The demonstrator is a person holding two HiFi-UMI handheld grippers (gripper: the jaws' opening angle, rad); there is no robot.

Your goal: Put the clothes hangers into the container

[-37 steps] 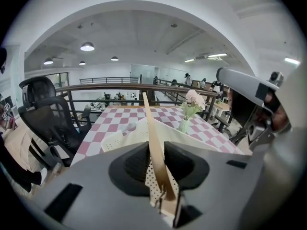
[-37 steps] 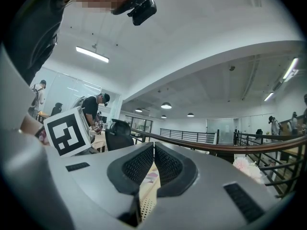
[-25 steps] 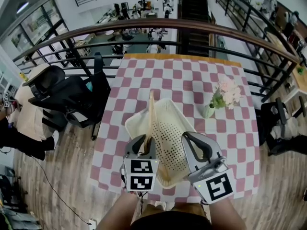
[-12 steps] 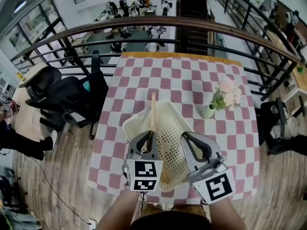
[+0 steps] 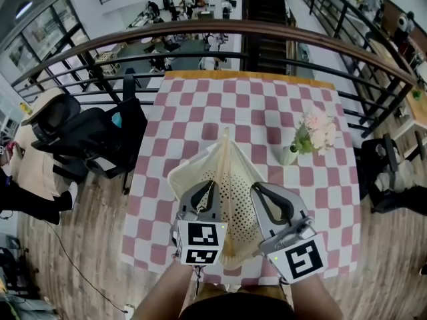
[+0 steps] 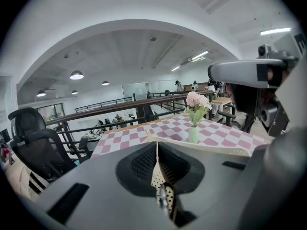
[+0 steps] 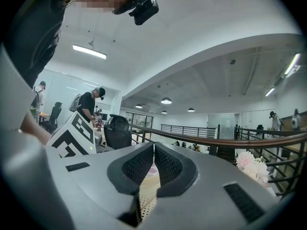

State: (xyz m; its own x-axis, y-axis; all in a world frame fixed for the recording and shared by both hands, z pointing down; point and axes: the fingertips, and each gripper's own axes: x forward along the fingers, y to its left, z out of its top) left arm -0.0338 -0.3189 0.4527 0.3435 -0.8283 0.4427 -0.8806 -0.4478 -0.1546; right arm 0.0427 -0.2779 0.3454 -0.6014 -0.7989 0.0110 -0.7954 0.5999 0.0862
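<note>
A pale wooden hanger (image 5: 221, 157) stands edge-on over the left part of the cream perforated container (image 5: 181, 177) on the checked table. My left gripper (image 5: 212, 187) is shut on the hanger's lower end. In the left gripper view the jaws (image 6: 157, 146) meet on a thin edge, and a metal piece of the hanger (image 6: 164, 200) shows low between them. Just right of it, over the container's near side, my right gripper (image 5: 257, 191) is shut with nothing in it. Its pads meet at the tip in the right gripper view (image 7: 154, 147).
A small vase of pink flowers (image 5: 308, 137) stands on the pink-and-white checked table (image 5: 253, 105), right of the container. A curved railing (image 5: 267, 31) runs behind the table's far edge. A black office chair (image 5: 87, 139) stands at the table's left side.
The left jaws have closed on the hanger. The hanger's top has swung to the right, further over the container. The right gripper has stayed put.
</note>
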